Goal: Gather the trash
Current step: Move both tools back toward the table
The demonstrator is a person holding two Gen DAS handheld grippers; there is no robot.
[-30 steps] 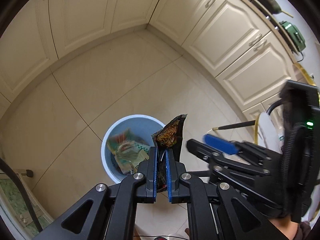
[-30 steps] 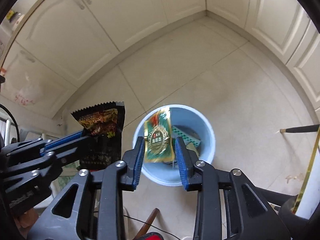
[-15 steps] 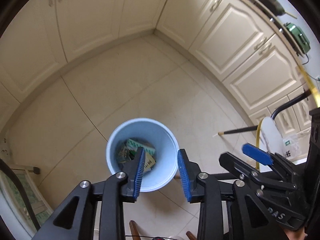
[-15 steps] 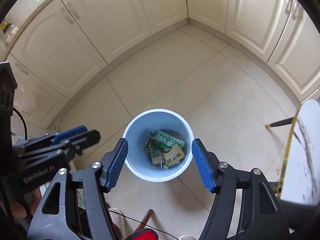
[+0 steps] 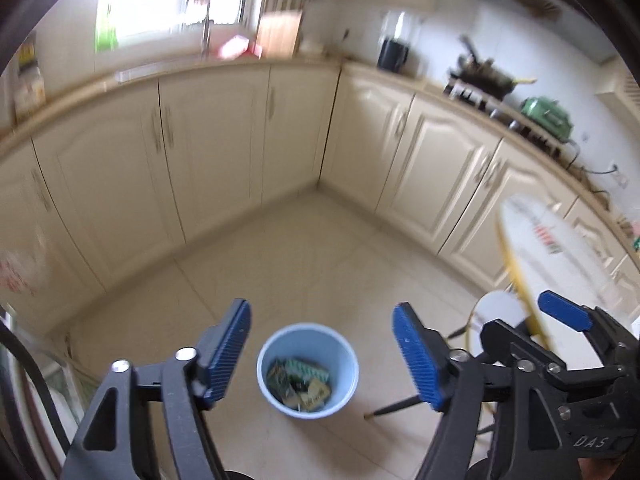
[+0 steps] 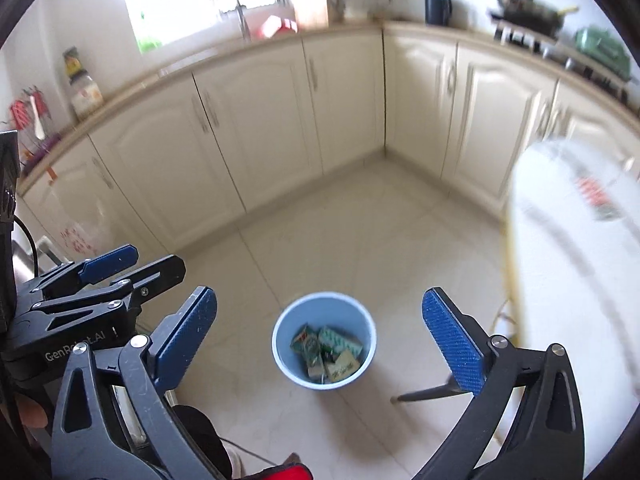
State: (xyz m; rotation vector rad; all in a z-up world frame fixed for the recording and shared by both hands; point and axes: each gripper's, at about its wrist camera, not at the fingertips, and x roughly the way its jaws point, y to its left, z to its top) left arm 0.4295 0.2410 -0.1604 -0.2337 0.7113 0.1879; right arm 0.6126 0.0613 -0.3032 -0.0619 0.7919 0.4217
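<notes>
Both grippers are lifting away from the bin (image 5: 307, 370), which is now showing smaller, at 6 o'clock. The left gripper (image 5: 322, 354) and right gripper (image 6: 320, 336) are emptied, jaws spreading wide; both wrappers are lying among the trash (image 6: 326, 352) inside. Cabinets and table are coming into view at 12 o'clock.

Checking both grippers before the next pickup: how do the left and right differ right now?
Both views show little difference. The right gripper has its jaws spread slightly wider than the left gripper. The right sits nearer the white table; the left is on the side away from it. Both are open, empty, and framing the blue bin with wrappers inside.
</notes>
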